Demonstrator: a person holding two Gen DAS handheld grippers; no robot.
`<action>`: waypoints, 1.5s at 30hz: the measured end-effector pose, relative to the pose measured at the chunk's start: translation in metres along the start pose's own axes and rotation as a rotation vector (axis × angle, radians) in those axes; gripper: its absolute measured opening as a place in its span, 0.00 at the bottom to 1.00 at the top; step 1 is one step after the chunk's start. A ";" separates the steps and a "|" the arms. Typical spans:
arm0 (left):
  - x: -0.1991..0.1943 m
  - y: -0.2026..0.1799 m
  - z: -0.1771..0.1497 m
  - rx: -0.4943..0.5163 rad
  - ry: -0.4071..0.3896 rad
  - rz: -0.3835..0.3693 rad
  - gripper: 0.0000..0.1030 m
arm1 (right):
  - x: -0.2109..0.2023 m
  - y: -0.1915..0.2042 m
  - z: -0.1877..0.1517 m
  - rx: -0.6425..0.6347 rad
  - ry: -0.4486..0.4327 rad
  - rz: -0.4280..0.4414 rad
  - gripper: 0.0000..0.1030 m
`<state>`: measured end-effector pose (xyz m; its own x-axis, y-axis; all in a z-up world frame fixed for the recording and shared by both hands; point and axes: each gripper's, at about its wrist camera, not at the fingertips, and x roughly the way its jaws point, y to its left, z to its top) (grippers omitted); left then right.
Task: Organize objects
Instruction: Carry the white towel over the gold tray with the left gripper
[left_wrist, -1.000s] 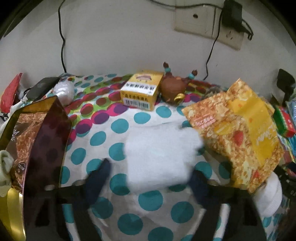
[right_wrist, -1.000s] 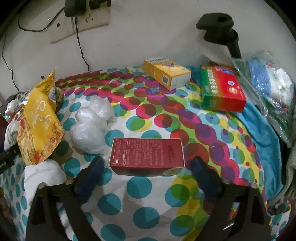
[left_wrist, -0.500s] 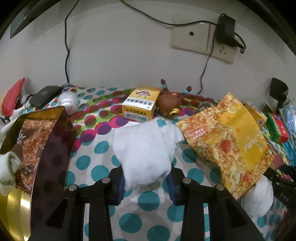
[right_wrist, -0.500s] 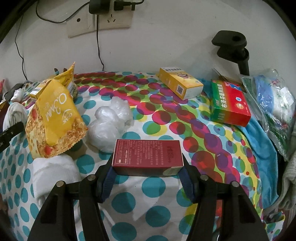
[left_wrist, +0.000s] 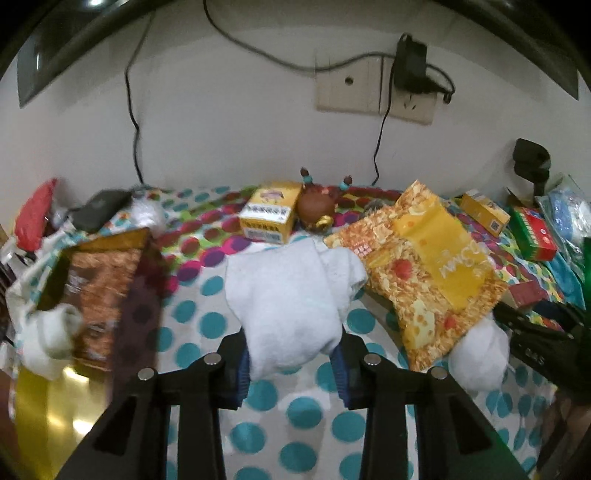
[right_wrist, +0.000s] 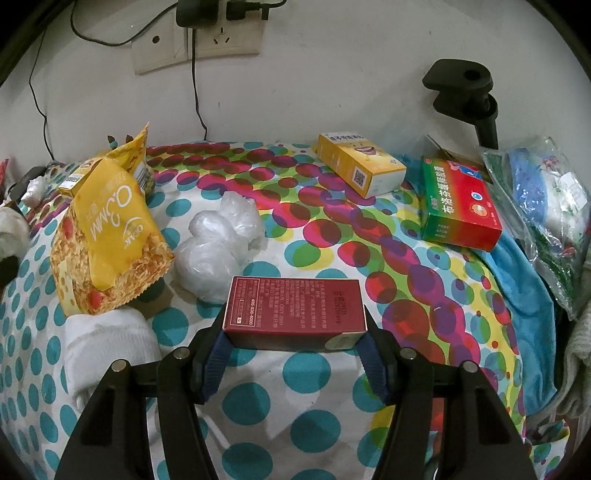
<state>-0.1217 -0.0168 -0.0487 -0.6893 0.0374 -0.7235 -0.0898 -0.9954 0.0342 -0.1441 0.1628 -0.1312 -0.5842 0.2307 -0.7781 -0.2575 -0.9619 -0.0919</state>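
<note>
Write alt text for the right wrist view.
The right gripper clamps a dark red box above a polka-dot cloth. Beyond lie a yellow snack bag, crumpled clear plastic and a yellow box.

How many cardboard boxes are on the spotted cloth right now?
4. A dark red box in the right gripper, a yellow box and a green-and-red box at the back right, another yellow box beside the brown toy. More may be hidden.
</note>
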 end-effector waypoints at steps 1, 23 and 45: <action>-0.007 0.002 0.000 0.008 -0.002 0.006 0.35 | 0.000 0.000 0.000 -0.001 0.000 -0.002 0.58; -0.085 0.159 -0.044 -0.163 0.086 0.150 0.35 | 0.004 0.003 0.003 -0.004 0.001 -0.022 0.58; -0.040 0.185 -0.072 -0.190 0.227 0.180 0.35 | 0.002 0.011 0.004 -0.010 -0.002 -0.045 0.59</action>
<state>-0.0589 -0.2086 -0.0625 -0.5023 -0.1394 -0.8534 0.1686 -0.9838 0.0615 -0.1511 0.1530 -0.1312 -0.5736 0.2737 -0.7720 -0.2755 -0.9521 -0.1329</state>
